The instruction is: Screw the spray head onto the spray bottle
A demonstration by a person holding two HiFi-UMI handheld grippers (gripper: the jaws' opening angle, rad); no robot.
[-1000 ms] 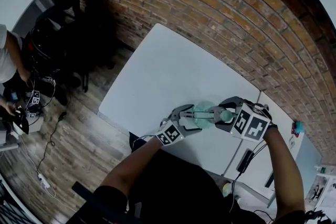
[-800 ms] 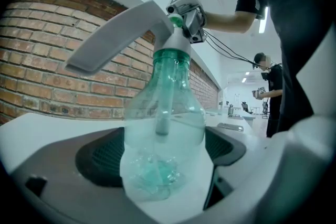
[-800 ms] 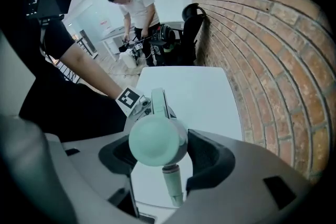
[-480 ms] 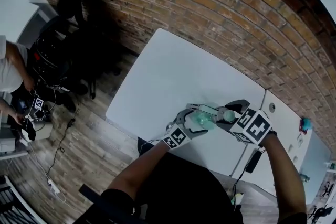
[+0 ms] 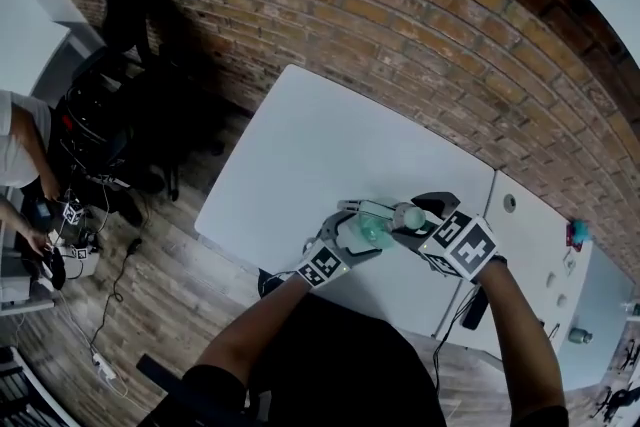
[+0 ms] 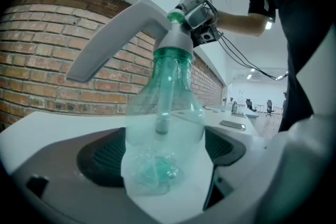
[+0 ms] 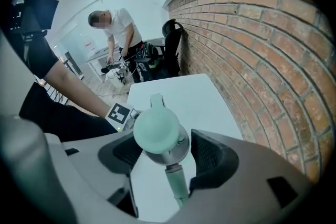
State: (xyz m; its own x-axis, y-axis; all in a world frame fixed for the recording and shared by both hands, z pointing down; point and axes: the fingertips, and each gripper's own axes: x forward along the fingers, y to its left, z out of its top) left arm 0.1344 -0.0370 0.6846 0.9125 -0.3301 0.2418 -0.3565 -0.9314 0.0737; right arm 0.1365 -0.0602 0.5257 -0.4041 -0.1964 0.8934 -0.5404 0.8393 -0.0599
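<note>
Two forearms are seen reaching up from the lower edge of the head view, bent inward so that the tools meet tip to tip above the near part of the white table [image 5: 330,145], in front of the brick wall [image 5: 400,5]. The left gripper [image 5: 350,229] is held low and pointed toward the right one. The right gripper [image 5: 407,218] is held just beside it, with its marker cube turned up toward the camera.

Between them the spray bottle [image 6: 165,128] is held. In the left gripper view its clear body is seen clamped between the two dark pads, base toward the camera. A dip tube [image 6: 164,107] is seen hanging inside it. Whether the base touches the table cannot be told.

The spray head [image 7: 157,134] is seated on the bottle's neck. In the right gripper view it is seen from above, its pale green cap and grey collar pinched between that gripper's jaws. The long grey trigger lever is shown only in the left gripper view. A person [image 7: 118,23] in a white shirt, standing at the far end of the room, is shown most clearly in the right gripper view.
</note>
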